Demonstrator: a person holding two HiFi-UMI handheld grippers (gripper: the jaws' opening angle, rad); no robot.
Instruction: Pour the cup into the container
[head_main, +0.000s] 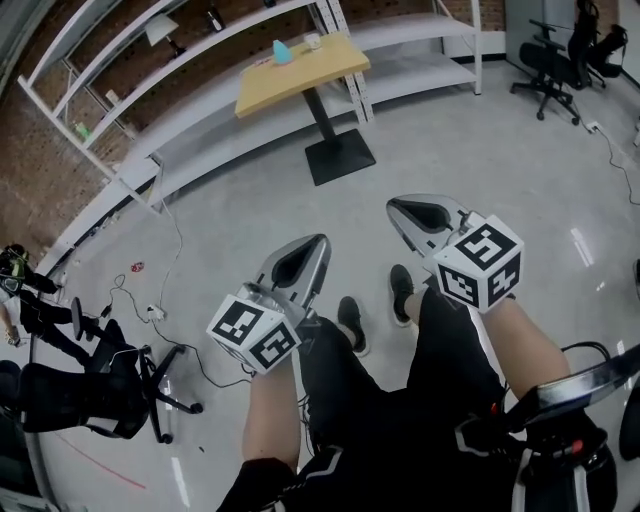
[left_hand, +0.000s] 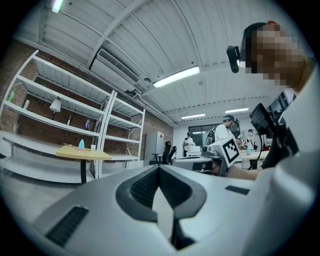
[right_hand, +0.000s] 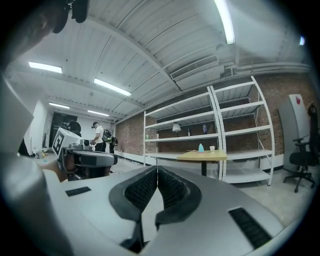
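A small wooden table (head_main: 300, 75) stands far ahead by the shelving. On it are a pale blue container (head_main: 283, 50) and a small white cup (head_main: 313, 41). Both grippers are held level over the floor, well short of the table. My left gripper (head_main: 320, 240) is shut with nothing in it, and so is my right gripper (head_main: 393, 206). In the left gripper view the blue container (left_hand: 81, 144) and cup (left_hand: 93, 147) are small and distant, left of the touching jaw tips (left_hand: 159, 167). The right gripper view shows container (right_hand: 201, 147) and cup (right_hand: 212, 148) beyond its closed gripper (right_hand: 157, 169).
White shelving racks (head_main: 150, 70) line the brick wall behind the table. Office chairs (head_main: 555, 60) stand at the far right and another (head_main: 90, 385) at the left, with cables (head_main: 150, 310) on the floor. People (left_hand: 227, 127) work at desks in the background.
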